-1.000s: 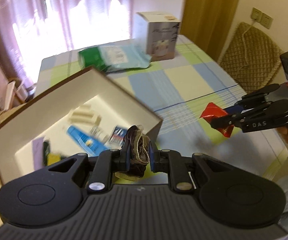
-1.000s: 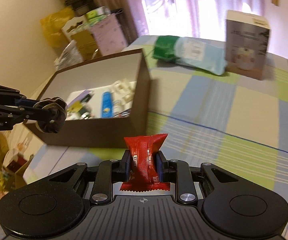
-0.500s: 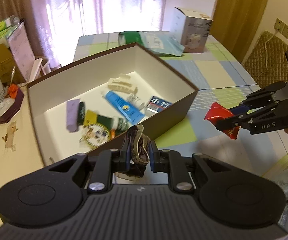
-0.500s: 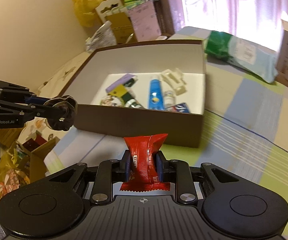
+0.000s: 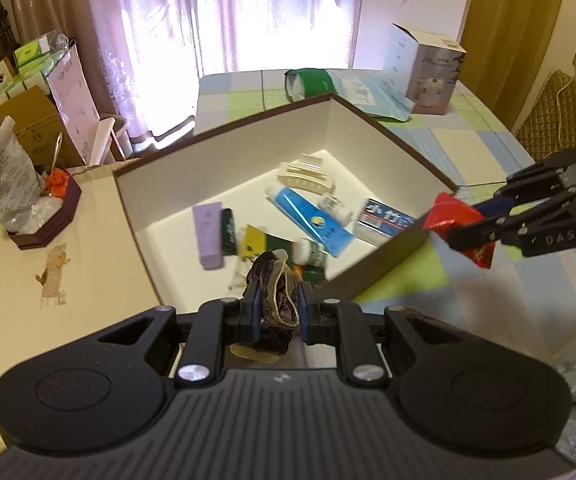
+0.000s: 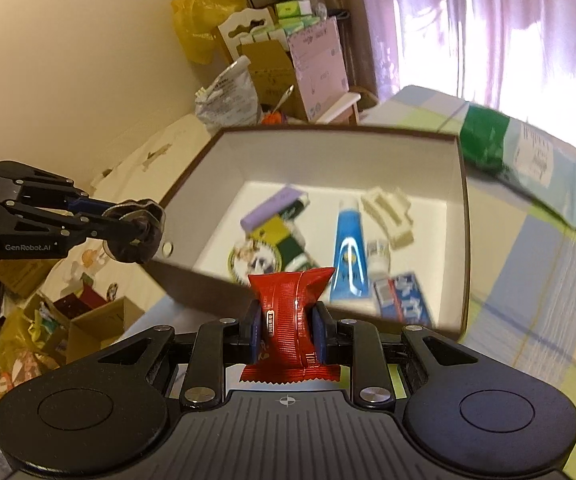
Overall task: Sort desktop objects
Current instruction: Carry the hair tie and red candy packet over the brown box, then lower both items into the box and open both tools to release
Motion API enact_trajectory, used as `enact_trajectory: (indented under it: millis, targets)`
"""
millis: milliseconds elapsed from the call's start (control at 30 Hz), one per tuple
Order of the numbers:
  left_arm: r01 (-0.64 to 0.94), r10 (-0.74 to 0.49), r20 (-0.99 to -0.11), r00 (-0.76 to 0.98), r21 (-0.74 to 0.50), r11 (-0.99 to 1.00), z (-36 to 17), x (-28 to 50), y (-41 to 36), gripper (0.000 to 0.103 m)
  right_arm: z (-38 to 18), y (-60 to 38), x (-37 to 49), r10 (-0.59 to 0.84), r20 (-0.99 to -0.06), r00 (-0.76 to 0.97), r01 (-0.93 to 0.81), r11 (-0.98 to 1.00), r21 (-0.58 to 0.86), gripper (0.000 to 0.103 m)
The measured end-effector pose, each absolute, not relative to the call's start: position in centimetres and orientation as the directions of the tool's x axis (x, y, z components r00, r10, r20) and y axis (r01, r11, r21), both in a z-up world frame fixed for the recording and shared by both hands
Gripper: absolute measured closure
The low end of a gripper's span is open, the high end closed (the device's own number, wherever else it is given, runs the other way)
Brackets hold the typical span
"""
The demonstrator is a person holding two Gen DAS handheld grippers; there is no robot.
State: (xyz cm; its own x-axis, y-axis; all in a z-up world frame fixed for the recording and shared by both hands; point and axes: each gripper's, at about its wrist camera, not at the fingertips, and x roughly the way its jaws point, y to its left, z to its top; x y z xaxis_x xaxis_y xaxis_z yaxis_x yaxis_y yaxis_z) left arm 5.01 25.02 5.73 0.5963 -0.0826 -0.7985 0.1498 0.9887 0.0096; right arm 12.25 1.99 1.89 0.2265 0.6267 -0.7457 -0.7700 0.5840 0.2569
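A table under a checked cloth (image 5: 447, 144) of blue, green and pale yellow squares fills the middle of both views, backed by bright purple-curtained windows along the top and piled cartons and bags at the upper left. On it sits an open brown box (image 5: 224, 168) with white walls, holding a blue tube (image 5: 311, 220), a lilac tube (image 5: 207, 236), a cream hair clip (image 5: 303, 172) and smaller packets too blurred to read. Beyond the box lie a green-and-blue pouch (image 5: 351, 88) and a grey carton (image 5: 427, 68). The left gripper (image 5: 276, 308), tilted down at the bottom centre, pinches a dark scrunchie (image 5: 274, 292) over the box's near edge. The right gripper (image 6: 286, 328) clamps a red snack packet (image 6: 288, 320) just outside the box's near wall, and its hand is cut off at the frame edge.
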Motion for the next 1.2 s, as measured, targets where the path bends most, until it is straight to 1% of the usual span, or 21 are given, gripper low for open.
enact_trajectory:
  millis: [300, 667, 800, 833, 967, 1000, 1033, 1067, 1200]
  targets:
    - [0.18, -0.079, -0.811, 0.579, 0.033, 0.983, 5.1, 8.9, 27.2, 0.089, 2.9, 3.9, 15.9, 0.613, -0.741, 0.273, -0.768, 0.603, 0.216, 0.075]
    - [0.164, -0.087, -0.865, 0.495, -0.006, 0.987, 1.1, 12.4, 28.5, 0.088, 0.0, 5.7, 19.7, 0.56, -0.798, 0.224, -0.748, 0.624, 0.228, 0.075]
    - [0.146, -0.084, -0.882, 0.464, -0.017, 0.989, -0.2, 12.9, 28.9, 0.085, -1.0, 5.8, 20.5, 0.54, -0.816, 0.206, -0.741, 0.631, 0.23, 0.075]
    - [0.142, -0.083, -0.886, 0.457, -0.019, 0.99, -0.5, 13.0, 29.0, 0.083, -1.3, 5.9, 20.7, 0.536, -0.82, 0.201, -0.74, 0.631, 0.231, 0.075]
    - [0.134, -0.087, -0.893, 0.441, -0.03, 0.991, -1.1, 13.1, 29.3, 0.081, -2.1, 6.2, 21.3, 0.522, -0.834, 0.177, -0.743, 0.627, 0.235, 0.075]
    - [0.134, -0.088, -0.895, 0.437, -0.032, 0.991, -1.2, 13.1, 29.3, 0.079, -2.3, 6.2, 21.4, 0.52, -0.837, 0.172, -0.744, 0.626, 0.235, 0.075]
    - [0.133, -0.088, -0.897, 0.434, -0.032, 0.991, -1.3, 13.1, 29.3, 0.075, -2.5, 6.3, 21.5, 0.517, -0.84, 0.167, -0.745, 0.624, 0.236, 0.075]
    - [0.132, -0.086, -0.898, 0.432, -0.031, 0.991, -1.3, 13.0, 29.3, 0.074, -2.6, 6.4, 21.6, 0.515, -0.842, 0.16, -0.747, 0.621, 0.237, 0.075]
    - [0.129, -0.081, -0.901, 0.426, -0.028, 0.991, -1.4, 13.0, 29.4, 0.073, -3.0, 6.8, 22.0, 0.507, -0.851, 0.137, -0.76, 0.604, 0.238, 0.075]
